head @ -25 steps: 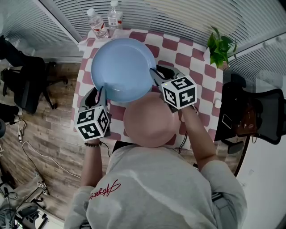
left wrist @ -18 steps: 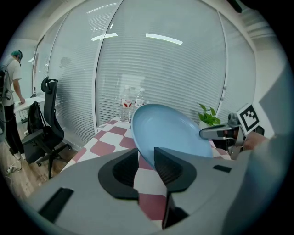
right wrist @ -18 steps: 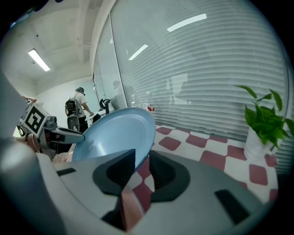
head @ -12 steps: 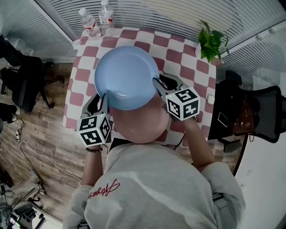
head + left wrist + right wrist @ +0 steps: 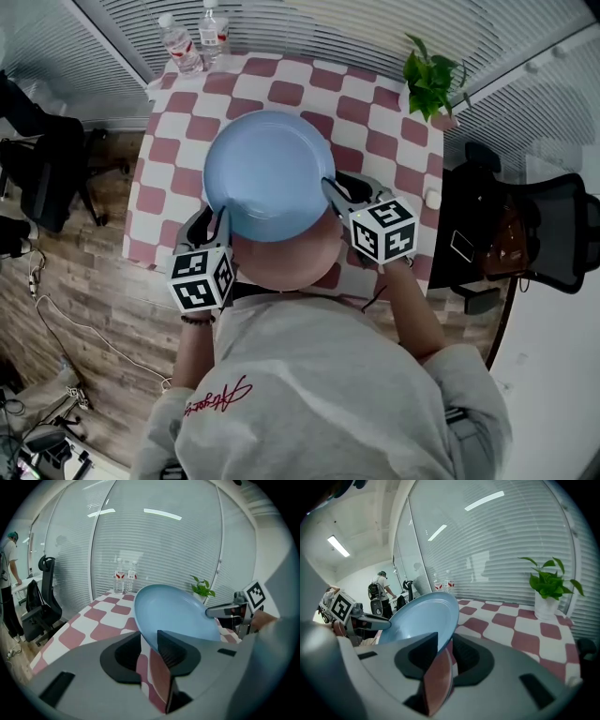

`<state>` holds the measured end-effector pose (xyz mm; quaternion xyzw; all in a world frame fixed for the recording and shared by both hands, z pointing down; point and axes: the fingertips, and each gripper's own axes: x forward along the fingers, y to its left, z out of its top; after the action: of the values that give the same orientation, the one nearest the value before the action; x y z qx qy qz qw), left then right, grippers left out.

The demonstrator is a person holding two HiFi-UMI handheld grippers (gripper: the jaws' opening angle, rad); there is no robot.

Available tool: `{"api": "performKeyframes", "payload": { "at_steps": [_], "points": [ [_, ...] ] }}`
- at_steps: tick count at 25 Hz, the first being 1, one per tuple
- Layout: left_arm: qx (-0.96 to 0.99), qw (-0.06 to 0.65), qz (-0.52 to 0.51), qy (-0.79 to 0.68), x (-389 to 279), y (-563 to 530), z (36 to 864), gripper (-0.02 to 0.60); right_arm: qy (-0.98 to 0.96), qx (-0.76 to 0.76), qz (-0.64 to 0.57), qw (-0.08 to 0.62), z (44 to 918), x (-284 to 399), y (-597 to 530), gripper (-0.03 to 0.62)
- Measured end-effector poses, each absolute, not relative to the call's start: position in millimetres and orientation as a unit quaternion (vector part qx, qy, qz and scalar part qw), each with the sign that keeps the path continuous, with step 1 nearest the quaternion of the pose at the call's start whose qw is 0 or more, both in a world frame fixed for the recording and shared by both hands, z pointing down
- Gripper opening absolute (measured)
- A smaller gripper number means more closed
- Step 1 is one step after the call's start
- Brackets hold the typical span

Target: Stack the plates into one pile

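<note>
Blue plate [image 5: 270, 173] has travelled from beyond the pink plate [image 5: 286, 267] to overlap its far half. Left gripper [image 5: 212, 219] and right gripper [image 5: 330, 187] clamp its opposite rims. Pink plate's centre lies further toward the person, about equally near both.

A light blue plate [image 5: 267, 173], a pink plate [image 5: 286, 267], a tabletop [image 5: 375, 141] checked dusty red and white, a green plant [image 5: 429, 75].
</note>
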<state>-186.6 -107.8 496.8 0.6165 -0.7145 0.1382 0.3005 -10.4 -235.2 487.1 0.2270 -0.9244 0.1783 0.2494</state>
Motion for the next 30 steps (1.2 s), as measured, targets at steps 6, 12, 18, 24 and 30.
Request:
{"api": "performKeyframes", "payload": {
  "at_steps": [6, 12, 18, 24, 30],
  "points": [
    [0.644, 0.305, 0.158, -0.683, -172, -98, 502, 0.118, -0.910, 0.259, 0.198, 0.257, 497, 13, -211, 0.104],
    [0.668, 0.306, 0.182, -0.654, -165, -76, 506, 0.118, -0.894, 0.292, 0.214, 0.263, 504, 29, -174, 0.106],
    [0.684, 0.304, 0.202, -0.632, -163, -53, 514, 0.121, -0.881, 0.319, 0.226, 0.265, 510, 36, -140, 0.106],
    [0.699, 0.292, 0.214, -0.617, -158, -43, 517, 0.121, -0.870, 0.348, 0.229, 0.263, 516, 45, -120, 0.106],
    [0.709, 0.287, 0.210, -0.609, -149, -42, 517, 0.121, -0.862, 0.366, 0.234, 0.260, 519, 56, -114, 0.106]
  ]
}}
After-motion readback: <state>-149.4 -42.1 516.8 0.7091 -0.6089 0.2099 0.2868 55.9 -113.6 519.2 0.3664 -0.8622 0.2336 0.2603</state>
